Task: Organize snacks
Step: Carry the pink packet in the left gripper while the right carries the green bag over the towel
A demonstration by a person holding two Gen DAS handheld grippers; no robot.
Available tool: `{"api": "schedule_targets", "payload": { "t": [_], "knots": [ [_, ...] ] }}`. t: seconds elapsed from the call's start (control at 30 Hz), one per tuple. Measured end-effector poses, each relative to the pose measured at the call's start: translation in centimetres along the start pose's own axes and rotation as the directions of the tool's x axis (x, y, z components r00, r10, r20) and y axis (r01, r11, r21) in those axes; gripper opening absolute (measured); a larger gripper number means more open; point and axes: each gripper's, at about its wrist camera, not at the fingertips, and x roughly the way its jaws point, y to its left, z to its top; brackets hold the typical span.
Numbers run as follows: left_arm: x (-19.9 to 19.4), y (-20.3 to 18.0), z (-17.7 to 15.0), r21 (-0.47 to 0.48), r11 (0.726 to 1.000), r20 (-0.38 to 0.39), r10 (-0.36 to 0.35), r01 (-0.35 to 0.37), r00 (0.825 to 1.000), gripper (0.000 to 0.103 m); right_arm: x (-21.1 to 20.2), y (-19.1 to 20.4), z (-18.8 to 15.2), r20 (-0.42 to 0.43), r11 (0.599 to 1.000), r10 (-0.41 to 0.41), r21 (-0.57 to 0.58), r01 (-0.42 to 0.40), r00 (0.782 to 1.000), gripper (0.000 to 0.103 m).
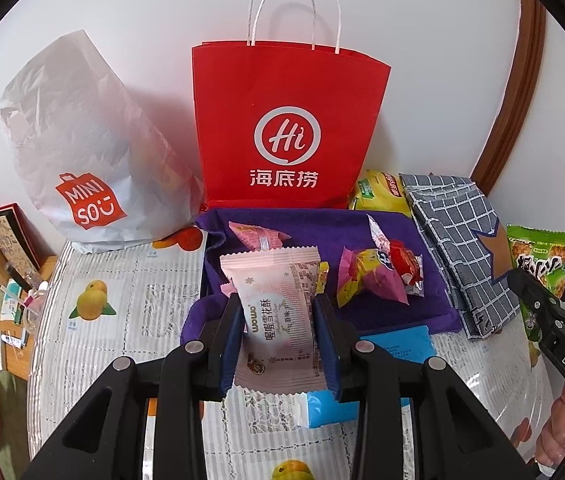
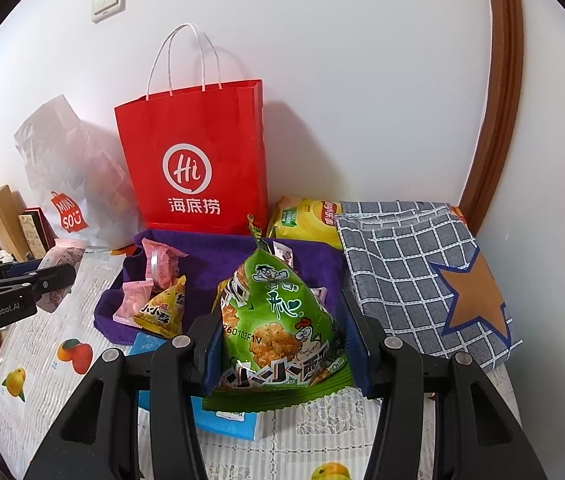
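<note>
From the left wrist view, the left gripper was closed snugly on a flat pink snack packet, its pads pinching the two long edges so the packet stood upright between them, lifted clear of the tabletop. Just beyond it lay the purple tray with a few small wrapped snacks loose inside, and behind that the red paper bag stood open against the wall, probably the place the packets were meant to go. Off to that gripper's right, the green packet showed at the frame's edge. From the right wrist view, the right gripper was partly closed around the puffy green snack packet, squeezing its sides so it sat point-up, held above the near edge of the tray. A checked cloth bag lay to its right, with a yellow crisp bag ahead, beside the red bag.
</note>
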Motion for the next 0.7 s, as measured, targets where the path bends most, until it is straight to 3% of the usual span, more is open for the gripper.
{"api": "schedule_targets", "payload": {
  "t": [0.7],
  "knots": [
    [1.8, 0.5, 0.9, 0.01, 1.0, -0.015, 0.009, -0.008, 1.0, 0.033, 2.8, 0.7, 0.8, -0.023, 1.0, 0.006, -0.013, -0.006, 1.0, 0.05]
  ]
}}
